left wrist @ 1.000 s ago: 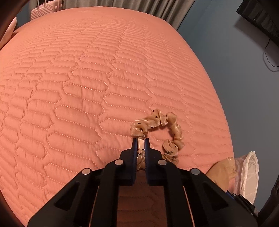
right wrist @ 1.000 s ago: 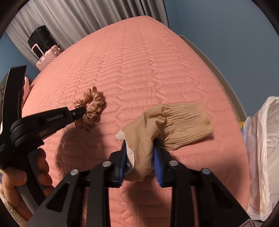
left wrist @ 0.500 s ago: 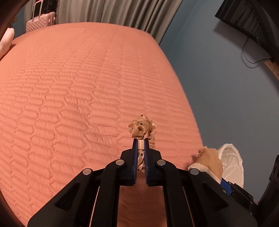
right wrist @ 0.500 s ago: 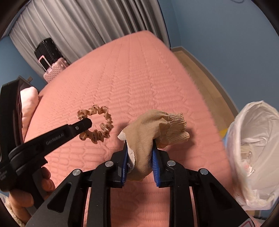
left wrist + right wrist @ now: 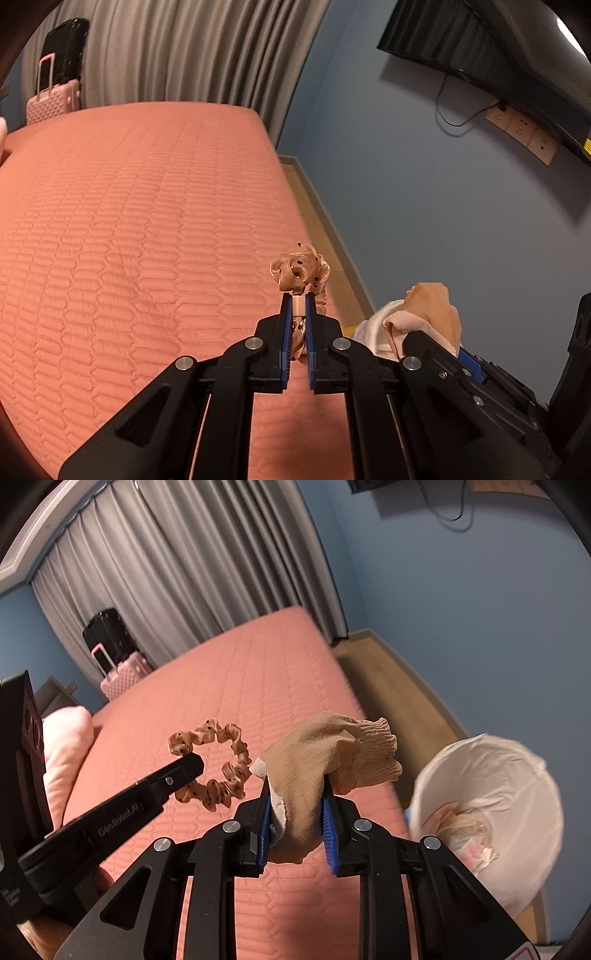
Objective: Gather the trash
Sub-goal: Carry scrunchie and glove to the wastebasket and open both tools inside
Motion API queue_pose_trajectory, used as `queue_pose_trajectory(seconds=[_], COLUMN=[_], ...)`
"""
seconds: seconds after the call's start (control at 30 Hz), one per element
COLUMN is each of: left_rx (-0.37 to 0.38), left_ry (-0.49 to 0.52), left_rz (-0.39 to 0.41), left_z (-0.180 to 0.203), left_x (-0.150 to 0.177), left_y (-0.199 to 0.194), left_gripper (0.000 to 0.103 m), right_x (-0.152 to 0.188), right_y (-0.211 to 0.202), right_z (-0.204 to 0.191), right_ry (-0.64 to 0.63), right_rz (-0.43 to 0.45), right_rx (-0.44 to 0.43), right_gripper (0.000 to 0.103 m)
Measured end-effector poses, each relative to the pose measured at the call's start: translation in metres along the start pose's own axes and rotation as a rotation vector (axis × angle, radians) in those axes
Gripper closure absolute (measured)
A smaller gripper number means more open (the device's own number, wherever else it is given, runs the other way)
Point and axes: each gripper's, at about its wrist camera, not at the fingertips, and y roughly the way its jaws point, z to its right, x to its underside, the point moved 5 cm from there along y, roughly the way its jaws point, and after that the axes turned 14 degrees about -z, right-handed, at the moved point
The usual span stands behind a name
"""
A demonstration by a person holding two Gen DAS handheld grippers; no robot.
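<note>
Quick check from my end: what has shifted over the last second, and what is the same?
Both loads rose off the salmon quilted bedspread: the left tongs lifted the tan dotted satin scrunchie, the right tongs lifted the beige ribbed sock, swinging toward the white-lined trash bin. Unchanged: both tongs remain clamped on their items, nothing dropped.

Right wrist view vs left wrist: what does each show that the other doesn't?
Only the right wrist view: the lined trash bin with litter inside, a pink pillow, and the scrunchie as an open loop. Only the left wrist view: the wall TV and outlets. Both: the bed, the suitcases, the curtains, the left gripper shut on the scrunchie, the right gripper shut on the sock.
</note>
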Motion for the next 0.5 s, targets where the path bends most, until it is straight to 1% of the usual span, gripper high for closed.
queue_pose_trajectory(seconds=[0.27, 0.5], left_rx=[0.023, 0.042], left_ry=[0.084, 0.151], left_rz=[0.017, 0.022], left_z=[0.054, 0.092], left_x=[0.007, 0.014], left_y=[-0.009, -0.010], left_gripper=[0.097, 0.097], right_x=[0.002, 0.004], right_y=[-0.053, -0.081], right_z=[0.035, 0.062], right_ry=[0.039, 0.066], right_rz=[0.070, 0.109], right_rx=[0.025, 0.039], right_gripper=[0.081, 0.081])
